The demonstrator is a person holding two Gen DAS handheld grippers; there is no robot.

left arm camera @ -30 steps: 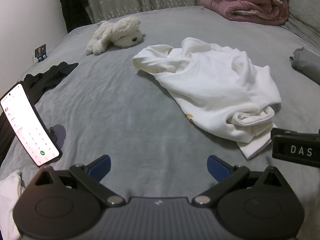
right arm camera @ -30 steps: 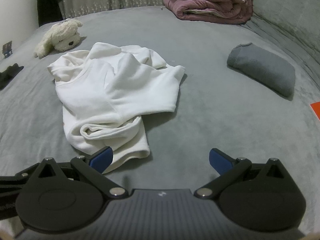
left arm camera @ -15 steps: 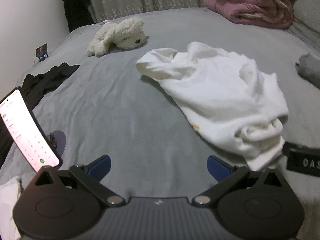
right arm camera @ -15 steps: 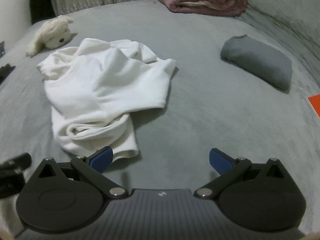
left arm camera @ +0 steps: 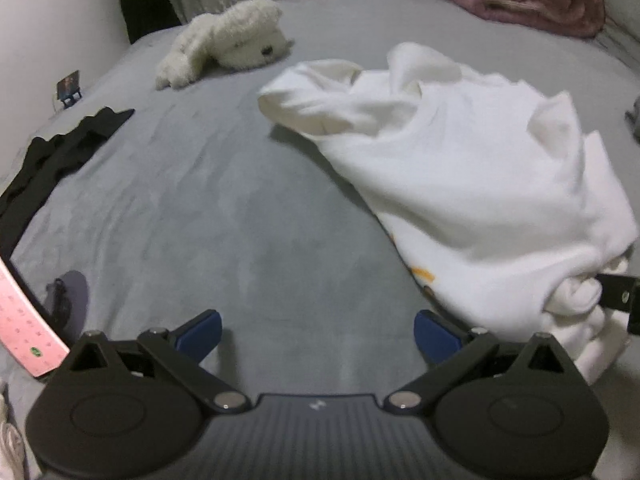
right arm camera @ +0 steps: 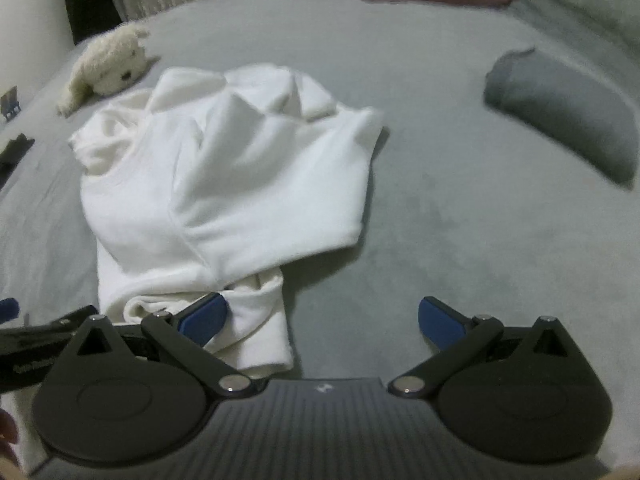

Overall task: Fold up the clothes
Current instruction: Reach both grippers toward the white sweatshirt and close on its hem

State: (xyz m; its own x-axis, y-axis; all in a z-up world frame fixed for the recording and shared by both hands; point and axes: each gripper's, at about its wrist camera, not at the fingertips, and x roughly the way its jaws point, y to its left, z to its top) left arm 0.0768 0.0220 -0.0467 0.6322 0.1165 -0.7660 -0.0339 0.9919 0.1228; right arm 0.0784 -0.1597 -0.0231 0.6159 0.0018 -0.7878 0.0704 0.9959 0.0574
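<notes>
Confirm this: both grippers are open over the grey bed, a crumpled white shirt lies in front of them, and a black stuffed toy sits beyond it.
One thing is wrong: the stuffed toy is white, not black, as the left wrist view shows. The rest holds: the left gripper and right gripper are open over the grey bed, with the crumpled white shirt in front.

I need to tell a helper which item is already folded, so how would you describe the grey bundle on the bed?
Start at the grey bed and find the crumpled white sweatshirt in its middle. To the right of it, lying apart, is the grey folded garment. Unlike the sprawling white sweatshirt and the fluffy plush toy on the far left, it is a compact, smooth, darker grey bundle.
</notes>
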